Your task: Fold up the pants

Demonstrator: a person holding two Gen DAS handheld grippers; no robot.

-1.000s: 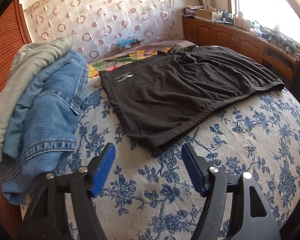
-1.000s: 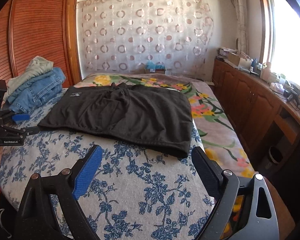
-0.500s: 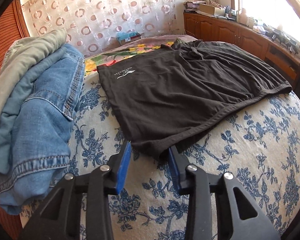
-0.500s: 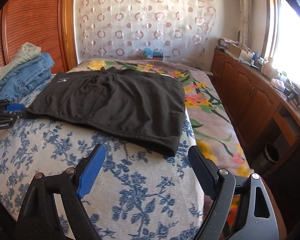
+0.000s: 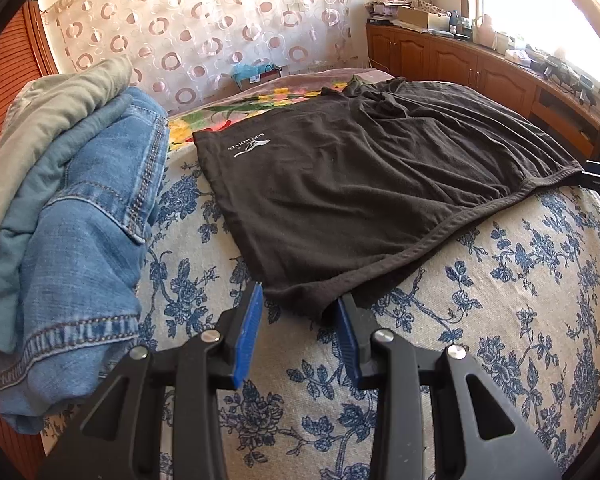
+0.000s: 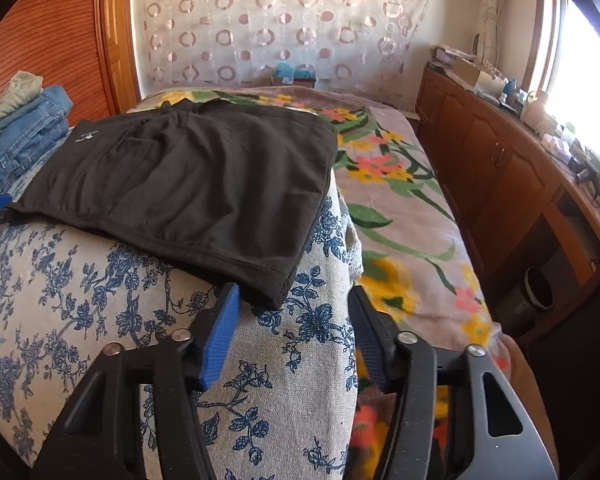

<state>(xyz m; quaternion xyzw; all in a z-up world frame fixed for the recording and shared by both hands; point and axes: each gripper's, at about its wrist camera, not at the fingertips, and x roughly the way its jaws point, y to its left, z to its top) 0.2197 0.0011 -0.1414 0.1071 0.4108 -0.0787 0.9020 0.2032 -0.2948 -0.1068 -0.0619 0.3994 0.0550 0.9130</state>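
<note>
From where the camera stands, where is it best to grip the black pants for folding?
Probably at the two near hem corners of the black pants: they lie flat on the floral cover with the hem toward the camera, so come from the near edge, low, sliding one finger under each corner.

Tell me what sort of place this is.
Most likely a home bedroom: a bed with a floral blanket, a circle-patterned curtain on the far wall, wooden cabinets under a sunny window, and a pile of jeans beside the dark pants.
</note>
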